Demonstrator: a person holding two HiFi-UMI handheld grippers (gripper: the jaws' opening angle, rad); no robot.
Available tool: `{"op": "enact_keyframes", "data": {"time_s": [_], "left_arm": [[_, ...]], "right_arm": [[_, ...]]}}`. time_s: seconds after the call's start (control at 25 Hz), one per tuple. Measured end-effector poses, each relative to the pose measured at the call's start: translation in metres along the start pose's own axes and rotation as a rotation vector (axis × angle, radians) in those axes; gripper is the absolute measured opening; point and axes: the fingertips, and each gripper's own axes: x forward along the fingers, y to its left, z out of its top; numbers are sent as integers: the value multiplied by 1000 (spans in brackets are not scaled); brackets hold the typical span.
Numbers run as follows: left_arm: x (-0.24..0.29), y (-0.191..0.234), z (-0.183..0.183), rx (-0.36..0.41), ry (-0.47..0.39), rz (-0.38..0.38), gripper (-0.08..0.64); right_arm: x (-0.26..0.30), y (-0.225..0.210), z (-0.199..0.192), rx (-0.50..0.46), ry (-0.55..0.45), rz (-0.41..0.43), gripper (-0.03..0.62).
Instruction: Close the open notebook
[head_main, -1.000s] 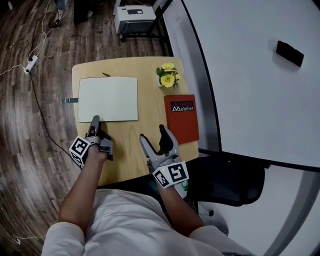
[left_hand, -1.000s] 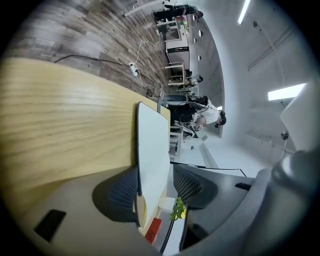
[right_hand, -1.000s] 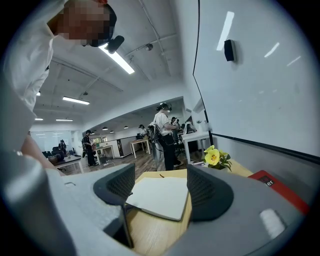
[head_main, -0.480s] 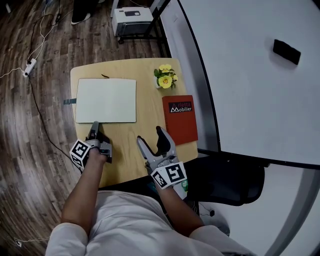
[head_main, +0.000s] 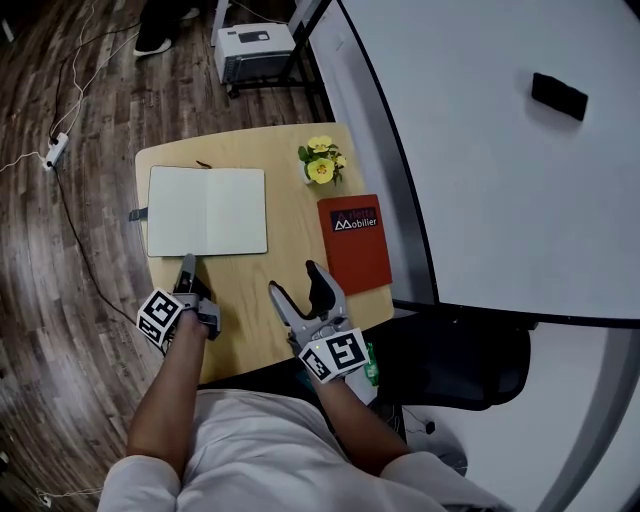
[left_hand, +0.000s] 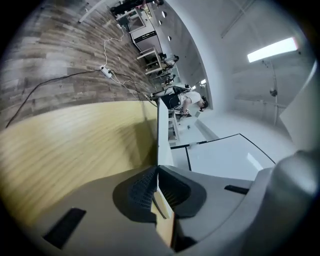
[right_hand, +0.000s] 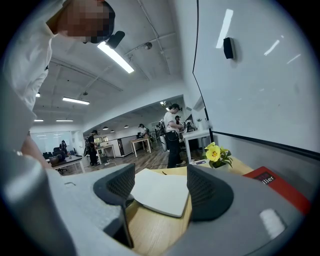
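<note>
Both jaws of the left hand-held gripper have just been closing. They now meet on the near edge of the notebook, with a thin pale edge pinched between the pads. To its right, over the near part of the worktop, the right hand-held gripper hovers with its jaws wide apart and nothing between them.

The notebook lies open and flat, pages up, on the left half of the worktop. A dark strap sticks out from its left side, past the worktop's edge. A red book lies closed by the right edge, apart from the notebook. Yellow flowers stand just beyond the red book's far left corner. Farther left, a cable trails across the wooden floor.
</note>
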Motion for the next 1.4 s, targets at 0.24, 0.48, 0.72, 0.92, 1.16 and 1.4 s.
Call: {"op": "enact_keyframes", "data": {"time_s": [0.24, 0.48, 0.72, 0.92, 1.16, 1.4], "left_arm": [[-1, -9, -2, 152, 37, 18, 17], [-1, -19, -3, 360, 79, 20, 15], [-1, -25, -8, 570, 156, 34, 15], [0, -30, -12, 705, 203, 42, 15], [0, -36, -17, 878, 261, 57, 15], [1, -38, -22, 1002, 297, 64, 15]], "right_arm": [[-2, 0, -1, -2, -2, -1, 328], [-6, -4, 2, -7, -11, -12, 328], [-11, -4, 0, -16, -13, -19, 328], [-12, -4, -1, -12, -14, -23, 328], [-15, 4, 1, -57, -17, -18, 328], [-18, 7, 1, -75, -22, -15, 328]]}}
